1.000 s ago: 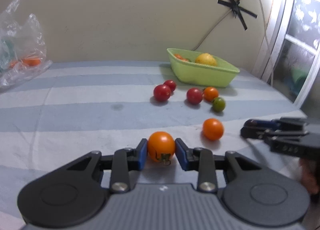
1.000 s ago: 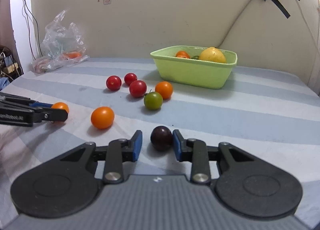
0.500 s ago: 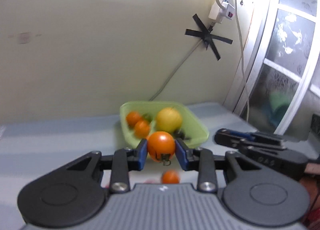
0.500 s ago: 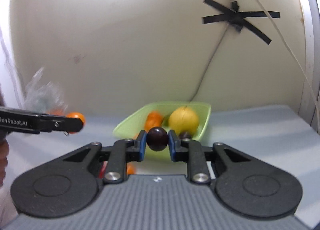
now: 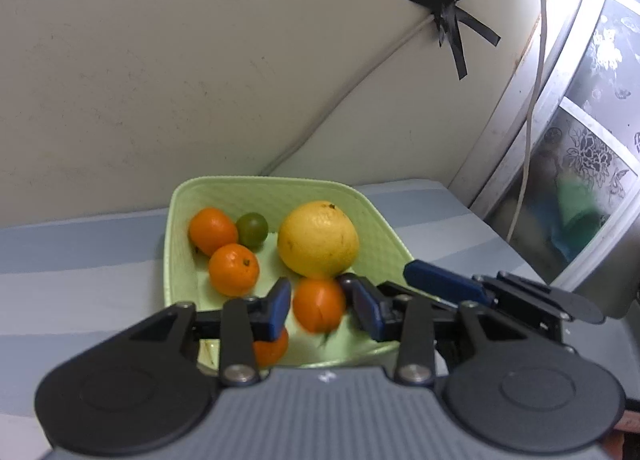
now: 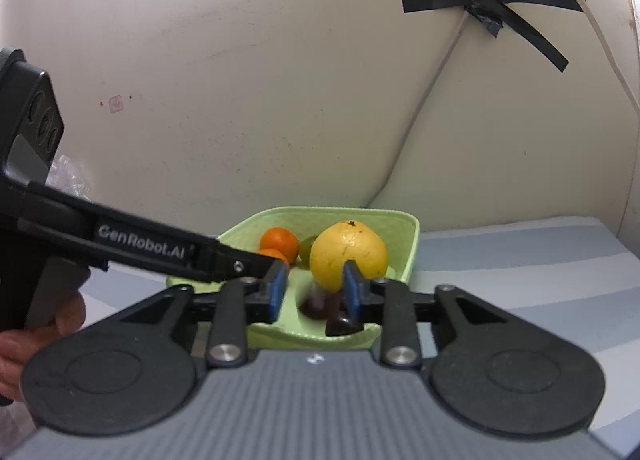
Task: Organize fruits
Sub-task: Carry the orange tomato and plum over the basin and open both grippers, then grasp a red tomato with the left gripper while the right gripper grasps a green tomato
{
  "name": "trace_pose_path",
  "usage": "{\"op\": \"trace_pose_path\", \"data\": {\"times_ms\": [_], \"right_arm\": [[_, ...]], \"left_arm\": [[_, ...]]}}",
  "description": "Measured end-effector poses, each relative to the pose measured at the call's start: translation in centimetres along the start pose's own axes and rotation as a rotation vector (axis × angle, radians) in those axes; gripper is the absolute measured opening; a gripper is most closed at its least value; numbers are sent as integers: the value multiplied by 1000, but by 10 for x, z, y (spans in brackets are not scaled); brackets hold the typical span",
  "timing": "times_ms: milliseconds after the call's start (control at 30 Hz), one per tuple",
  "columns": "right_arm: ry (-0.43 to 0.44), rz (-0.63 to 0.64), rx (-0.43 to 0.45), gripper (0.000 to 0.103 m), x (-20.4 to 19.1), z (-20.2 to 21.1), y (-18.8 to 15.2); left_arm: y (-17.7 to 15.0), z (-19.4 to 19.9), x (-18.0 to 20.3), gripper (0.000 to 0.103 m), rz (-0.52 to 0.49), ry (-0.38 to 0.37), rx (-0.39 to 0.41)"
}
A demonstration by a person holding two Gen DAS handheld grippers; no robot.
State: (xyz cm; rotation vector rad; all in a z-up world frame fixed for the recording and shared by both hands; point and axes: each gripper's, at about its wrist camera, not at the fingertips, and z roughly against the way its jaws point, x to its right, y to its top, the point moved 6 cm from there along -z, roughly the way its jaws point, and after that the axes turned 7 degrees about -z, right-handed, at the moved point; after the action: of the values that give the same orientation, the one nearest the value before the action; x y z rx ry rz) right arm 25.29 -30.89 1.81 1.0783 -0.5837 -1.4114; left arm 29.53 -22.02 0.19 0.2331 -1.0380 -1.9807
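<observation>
**Both grippers let go over the green bowl**

The left gripper (image 5: 320, 306) hangs above the near edge of the pale green square plastic bowl (image 5: 376, 216), its blue-padded jaws opening. A small orange tomato (image 5: 319, 305) sits blurred between the pads with a gap showing on either side, so it is released rather than clamped. Just under the left pad, at about 7 o'clock from that tomato, another small orange fruit (image 5: 272, 348) lies on the bowl's floor.

Deeper in the bowl, a large yellow citrus fruit (image 5: 318, 238) sits at 12 o'clock from the tomato. Two orange mandarins (image 5: 233, 269) lie at about 10 o'clock, one behind the other, with a small green tomato (image 5: 252, 229) just beside the rear one.

The right gripper (image 6: 314, 296) points into the same bowl from its near rim, jaws also opening. A dark purple round fruit (image 6: 318, 302), blurred, is between and below its pads and free of them; a second dark fruit (image 6: 340, 325) rests at 5 o'clock from it on the bowl's floor.

The bowl stands on a surface covered with a blue and white striped cloth (image 5: 80, 260), near a cream wall. A hand (image 6: 28, 336) holds the left gripper's handle.
</observation>
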Motion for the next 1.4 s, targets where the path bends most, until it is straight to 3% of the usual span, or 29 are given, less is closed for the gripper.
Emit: {"op": "trace_pose_path", "data": {"times_ms": [100,267,467,600,700,933,1067,1133,1233,1267,1400], "right_arm": [[0,-7,18,38,-1,5,3],[37,-41,61,38,-9,33,7],[109,-56,-1,39,-28,58,-18],[133,-78,-80,39,-43,61,-44],[134,-66,-130,39,-54,58,-61],[144,-11,-196,40,-72,45,-72],[107,35,-213,40,-77,36,-75],[95,49,-230,40,-78,31,-77],[86,69,-231,36,-78,29,-80],[82,75,-228,28,-79,30,-80],[91,52,-209,29,-77,43,-79]], "left_arm": [[2,16,-3,37,3,7,22],[-1,76,-20,39,29,17,115],[-48,130,-57,39,57,93,126],[-83,133,-66,39,28,141,87],[-100,123,-65,39,18,128,44],[-111,102,-59,47,-17,134,38],[-113,89,-59,42,-21,152,20],[-114,88,-56,31,-50,179,27],[-118,92,-52,30,-54,181,31],[-120,95,-51,30,-52,179,31],[-131,118,-41,30,-55,175,50]]}}
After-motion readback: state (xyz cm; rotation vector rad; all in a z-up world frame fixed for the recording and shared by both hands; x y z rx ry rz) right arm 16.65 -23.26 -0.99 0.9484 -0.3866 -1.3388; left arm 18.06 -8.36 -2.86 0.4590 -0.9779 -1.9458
